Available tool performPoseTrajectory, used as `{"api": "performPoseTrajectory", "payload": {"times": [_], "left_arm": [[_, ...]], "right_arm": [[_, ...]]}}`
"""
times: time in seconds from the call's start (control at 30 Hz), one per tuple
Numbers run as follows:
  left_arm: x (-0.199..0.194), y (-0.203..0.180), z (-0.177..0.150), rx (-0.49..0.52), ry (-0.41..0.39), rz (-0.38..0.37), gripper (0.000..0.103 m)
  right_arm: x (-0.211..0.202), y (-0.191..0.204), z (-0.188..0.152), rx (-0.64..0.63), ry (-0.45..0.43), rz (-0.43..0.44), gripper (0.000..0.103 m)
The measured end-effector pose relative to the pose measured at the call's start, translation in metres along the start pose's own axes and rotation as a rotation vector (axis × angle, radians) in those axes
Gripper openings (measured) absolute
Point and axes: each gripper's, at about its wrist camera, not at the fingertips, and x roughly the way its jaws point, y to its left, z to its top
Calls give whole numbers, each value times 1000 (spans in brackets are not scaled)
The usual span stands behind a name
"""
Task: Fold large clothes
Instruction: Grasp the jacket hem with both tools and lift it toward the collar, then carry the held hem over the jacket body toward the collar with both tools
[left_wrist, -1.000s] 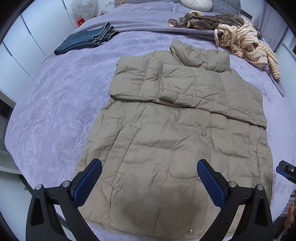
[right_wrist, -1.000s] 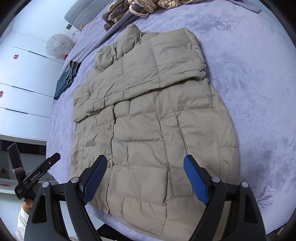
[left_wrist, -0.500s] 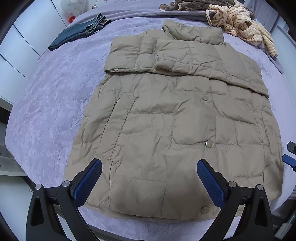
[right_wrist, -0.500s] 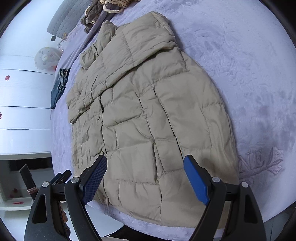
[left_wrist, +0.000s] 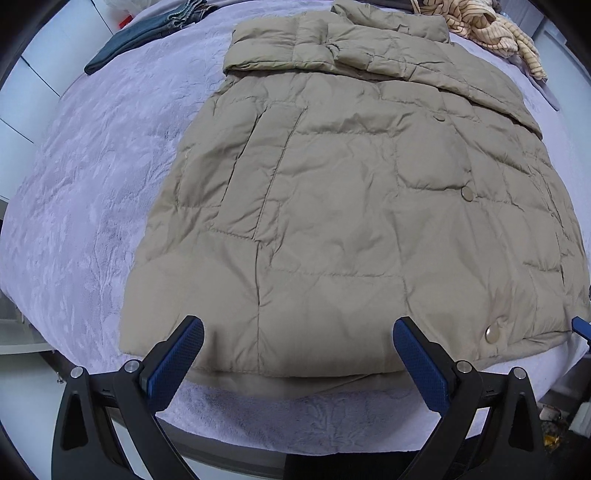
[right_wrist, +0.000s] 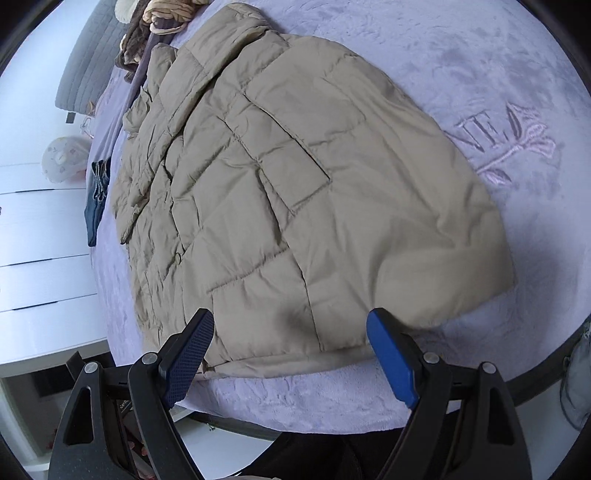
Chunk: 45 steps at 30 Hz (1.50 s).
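Your left gripper (left_wrist: 295, 350) points straight down over the hem of the tan puffer jacket (left_wrist: 351, 206), jaws wide apart and empty; your right gripper (right_wrist: 291, 347) angles down at the hem's other corner, jaws also spread with nothing between them. The jacket lies flat, sleeves folded across its chest, on the lilac bedspread (left_wrist: 74, 206). Only your left view shows the snap buttons (left_wrist: 468, 193); only your right shows the embroidered lettering (right_wrist: 513, 136) and white drawers (right_wrist: 40, 236).

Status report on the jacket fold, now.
Left gripper and right gripper jaws open, empty. Tan puffer jacket flat on bed, sleeves folded in. Hem unobstructed.
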Motion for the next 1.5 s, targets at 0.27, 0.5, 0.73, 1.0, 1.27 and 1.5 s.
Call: {"api": "performPoseTrajectory", "payload": {"times": [0.27,0.5,0.73,1.0,1.27,1.5], "left_arm": [[1,39,-20,-83,16,-112,103],[6,84,-40,-218,43,-318,103],[36,101,-53,-406,124,-541,103],[42,85,-20,-447,85,-519,37],[17,87,-11,-398,-4,-459,11],[-25,82,14,-325,-107,-418,10]], "right_arm": [[-9,-15,-20,71,-26,17,87],[-14,-48,-28,226,-66,84,87],[-8,-66,-30,346,-101,225,87],[7,-59,-17,394,-98,310,80],[12,-62,-7,397,-64,304,8],[-6,-33,18,224,-56,263,6]]}}
